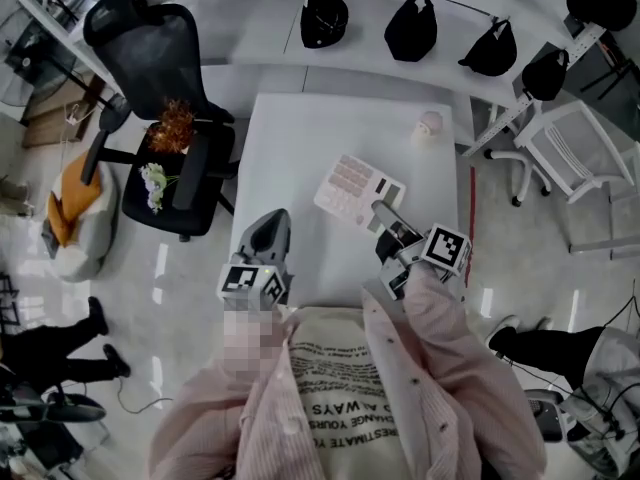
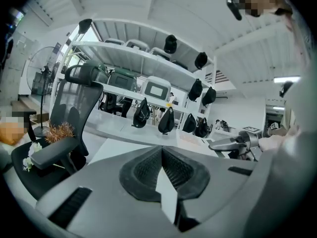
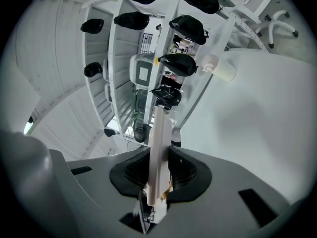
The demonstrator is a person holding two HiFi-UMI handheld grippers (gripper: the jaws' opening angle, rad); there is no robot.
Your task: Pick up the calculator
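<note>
Pink sleeve [image 1: 450, 338] nearest; right gripper [image 1: 380, 210] jaws clamped on calculator [image 1: 350, 188] at its near-right edge, held over mid white table [image 1: 300, 128]. Left gripper [image 1: 270, 226] near left, jaws together, empty

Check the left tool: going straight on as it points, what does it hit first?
Nothing close, it seems: the left tool points along the bare left side of the white table, clear of the calculator. Past the far edge hang black bags, probably the first thing in line, though depth is unclear.
</note>
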